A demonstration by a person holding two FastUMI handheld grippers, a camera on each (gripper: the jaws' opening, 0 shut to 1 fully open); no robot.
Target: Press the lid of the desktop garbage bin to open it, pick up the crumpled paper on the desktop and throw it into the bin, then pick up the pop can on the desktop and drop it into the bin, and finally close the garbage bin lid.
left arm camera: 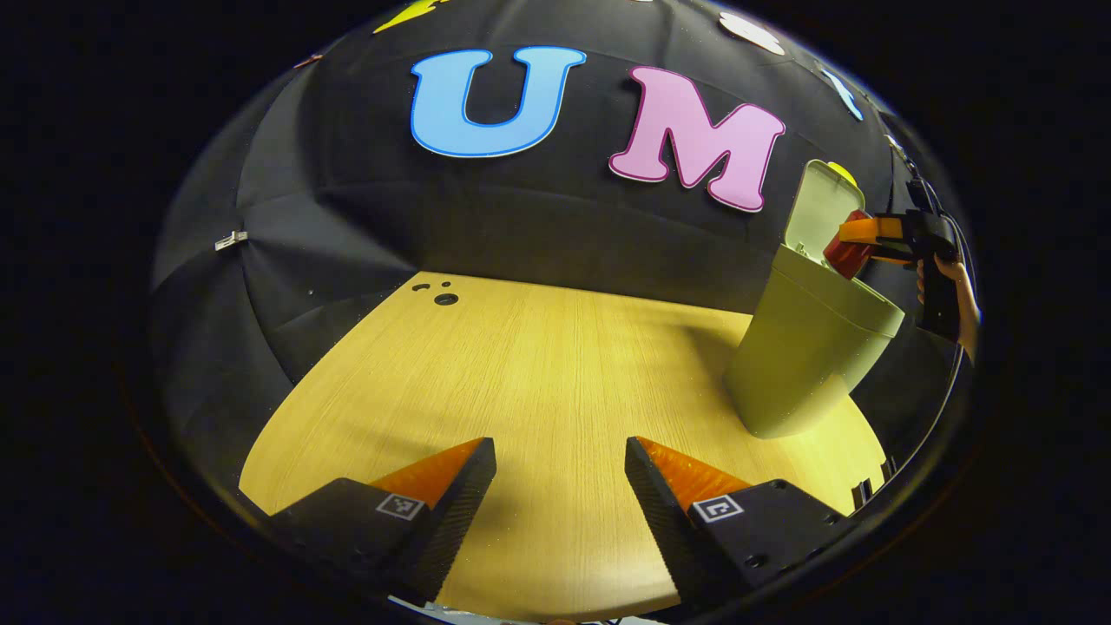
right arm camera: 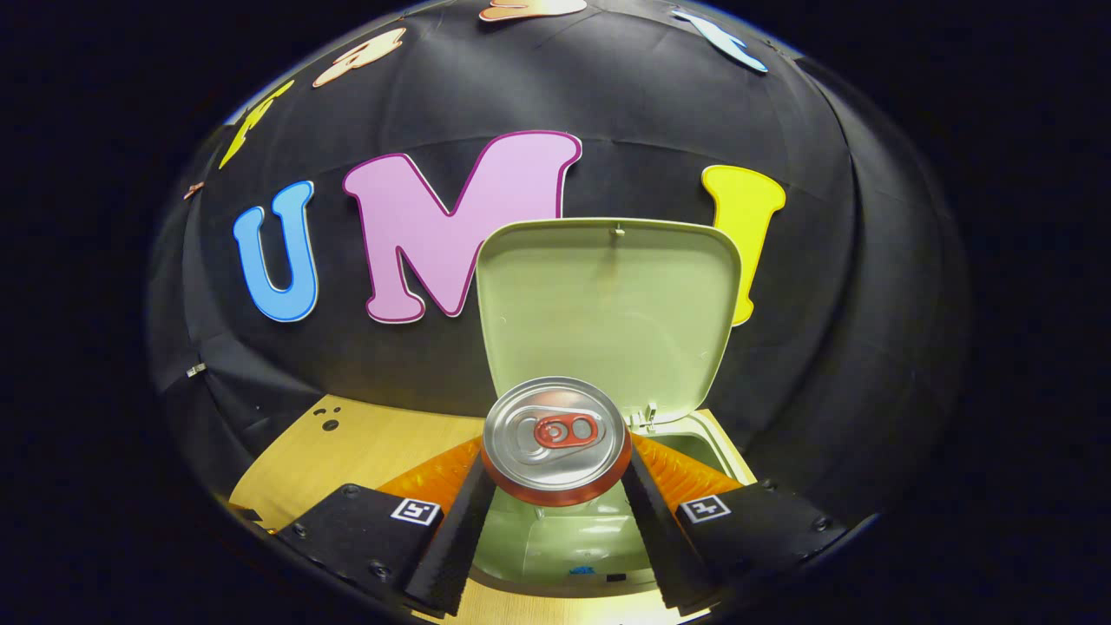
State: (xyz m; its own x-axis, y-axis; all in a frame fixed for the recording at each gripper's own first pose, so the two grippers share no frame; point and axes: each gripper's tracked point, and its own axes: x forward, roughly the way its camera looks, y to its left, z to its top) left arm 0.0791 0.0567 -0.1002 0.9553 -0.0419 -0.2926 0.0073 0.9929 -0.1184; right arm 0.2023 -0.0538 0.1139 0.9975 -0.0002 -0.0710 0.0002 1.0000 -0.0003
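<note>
The wooden desktop (left arm camera: 538, 365) spreads pale and grained under the left gripper view, its far edge meeting the black cloth wall, with a few small dark holes (left arm camera: 445, 299) near its far left corner. On the right part of the desktop stands the green garbage bin (left arm camera: 803, 356), upright, its lid (left arm camera: 820, 208) swung up and back so that the mouth is open. In the right gripper view the same lid (right arm camera: 608, 304) rises straight ahead, its pale inner face turned toward the camera, and the bin's open rim (right arm camera: 720, 443) and hollow interior lie directly below and in front of the fingers. The right gripper (right arm camera: 555, 486) is clamped on the pop can (right arm camera: 555, 438): both fingers press against the can's sides, and the can's silver top with its red pull tab faces the camera, held over the bin's opening rather than resting on anything. From the left gripper view that right gripper (left arm camera: 855, 247) appears at the far right, held by a hand (left arm camera: 950, 278), with the red can (left arm camera: 849, 252) between its fingers just above the bin's rim and in front of the raised lid. The left gripper (left arm camera: 560, 469) hovers low over the near part of the desktop, well apart from the bin, its two fingers spread wide with nothing between them but bare wood. The crumpled paper cannot be made out inside the bin from these angles.
</note>
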